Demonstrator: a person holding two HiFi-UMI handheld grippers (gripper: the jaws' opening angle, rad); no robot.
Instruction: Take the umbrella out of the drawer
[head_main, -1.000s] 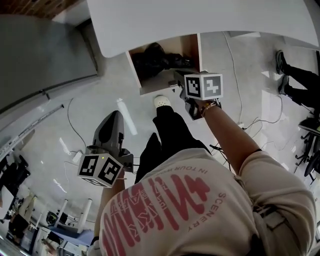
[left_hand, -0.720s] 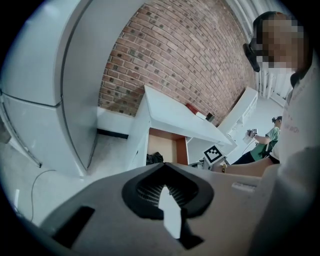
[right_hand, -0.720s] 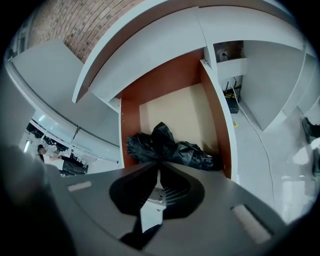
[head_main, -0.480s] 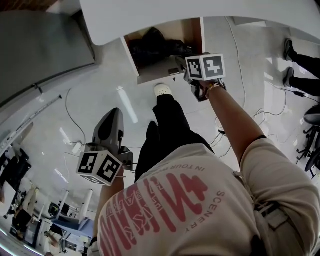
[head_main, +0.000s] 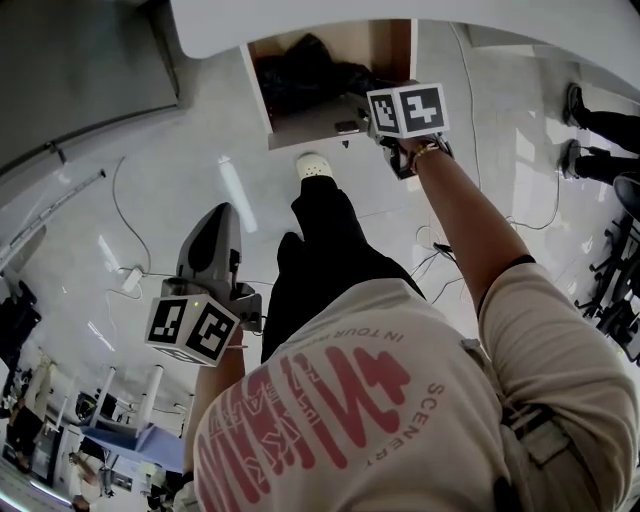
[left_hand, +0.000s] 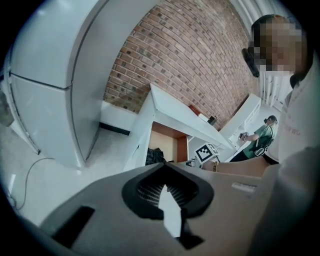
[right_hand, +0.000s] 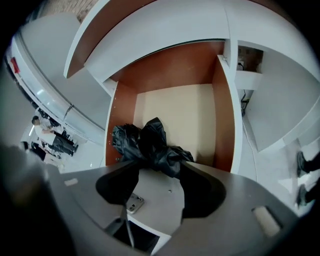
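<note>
Head view, edges: the drawer (head_main: 318, 133) stands open under a white tabletop (head_main: 480, 12), with bare glossy floor (head_main: 150, 230) around it.
Head view, claws: the right gripper (head_main: 362, 118) is at the drawer's front lip. The left gripper (head_main: 213, 225) is well apart, over floor.
Left gripper view: ribbed pads closed tip to tip, empty.
Right gripper view: jaws wide, just been opening, clamping nothing. The crumpled black umbrella (right_hand: 150, 142) lies in the wood-sided drawer, just past their tips.

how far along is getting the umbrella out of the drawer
Done: the drawer stands open. In hand: the right gripper, its jaws just opening, points at the black umbrella, pads not on it. To do: grip it and lift it out; the left gripper is shut, empty.
</note>
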